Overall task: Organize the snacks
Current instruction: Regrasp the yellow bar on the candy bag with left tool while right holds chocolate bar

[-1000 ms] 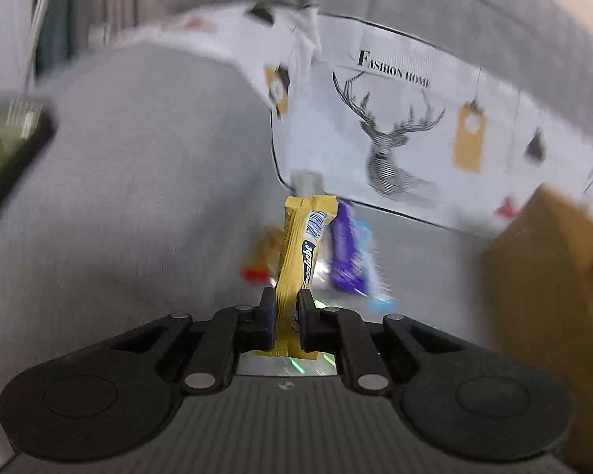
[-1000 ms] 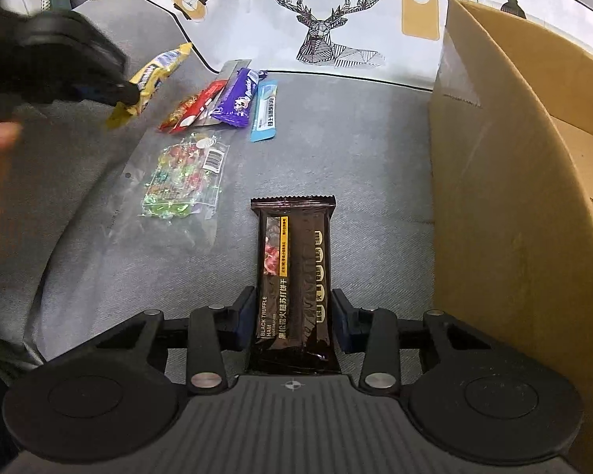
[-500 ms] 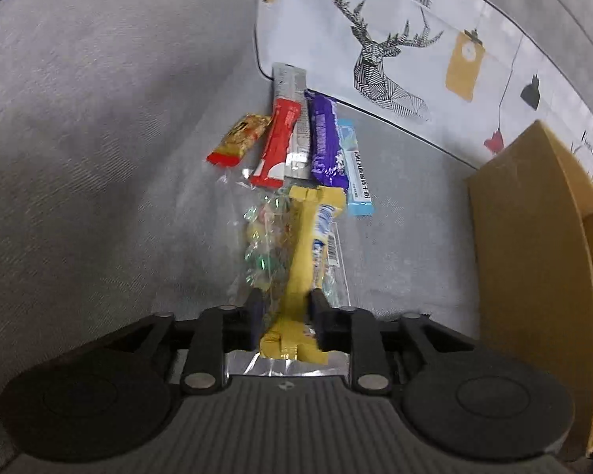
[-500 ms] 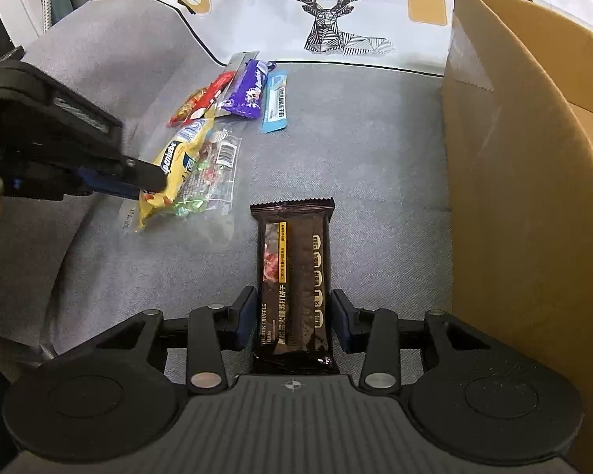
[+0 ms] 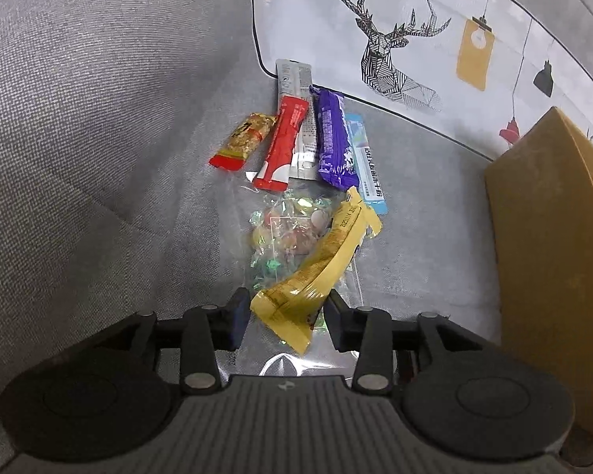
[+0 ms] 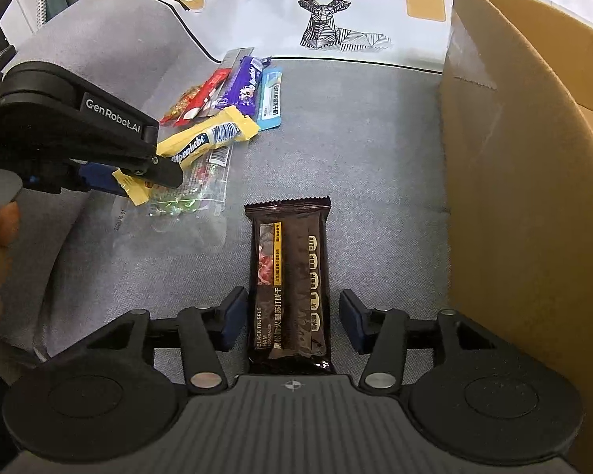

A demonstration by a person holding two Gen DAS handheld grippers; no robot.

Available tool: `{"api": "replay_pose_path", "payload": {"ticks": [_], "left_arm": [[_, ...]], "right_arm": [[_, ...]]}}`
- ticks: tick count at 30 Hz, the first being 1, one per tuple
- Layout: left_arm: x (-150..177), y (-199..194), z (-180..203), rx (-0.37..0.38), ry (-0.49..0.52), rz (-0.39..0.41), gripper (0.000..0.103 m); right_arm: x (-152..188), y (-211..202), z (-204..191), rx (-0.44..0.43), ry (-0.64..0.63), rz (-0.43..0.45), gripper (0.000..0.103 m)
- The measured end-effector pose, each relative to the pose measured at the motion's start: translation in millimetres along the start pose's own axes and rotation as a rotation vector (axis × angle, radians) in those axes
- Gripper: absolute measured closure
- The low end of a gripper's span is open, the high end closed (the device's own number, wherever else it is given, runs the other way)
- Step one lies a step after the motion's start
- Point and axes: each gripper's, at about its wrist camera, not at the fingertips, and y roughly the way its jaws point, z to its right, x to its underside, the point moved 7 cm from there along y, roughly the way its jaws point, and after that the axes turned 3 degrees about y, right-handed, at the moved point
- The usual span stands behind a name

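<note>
Yellow candy pack slants away rightward between left claw fingers.

1. Between the left fingers a snack bar lies on a candy bag.
2. Beyond them, a row of snack packets lies side by side on the sofa seat.
3. Between the right fingers lies a biscuit pack.
4. Right of those fingers stands a cardboard box.
5. Behind everything lies a cushion.
</note>
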Motion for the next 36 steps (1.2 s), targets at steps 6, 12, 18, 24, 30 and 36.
{"api": "replay_pose_path", "payload": {"ticks": [6,12,18,24,30,36], "left_arm": [[-0.2,-6.0,5.5,0.026,0.010,0.019,0.038],[-3.1,-6.8,9.3,0.009,0.028,0.039,0.035],[-11.0,-11.4,5.4,0.004,0.004,0.082,0.034],[-26.2,-28.6,3.0,0.082,-0.057,0.190,0.032],[-27.6,-14.6,19.6,0.046,0.010,0.159,0.032],[-26.1,7.7,31.1,-0.034,0.100,0.116,0.034]], "right_arm": [[0.0,1.2,-0.7,0.000,-0.003,0.000,0.044],[0.9,1.5,-0.8,0.003,-0.003,0.000,0.044],[0.3,1.2,1.4,0.003,0.008,0.001,0.044],[-1.2,0.7,1.3,-0.001,0.017,0.002,0.044],[-2.1,-0.7,0.0,-0.006,0.011,0.004,0.044],[-2.9,1.7,-0.3,0.001,0.005,0.002,0.043]]}}
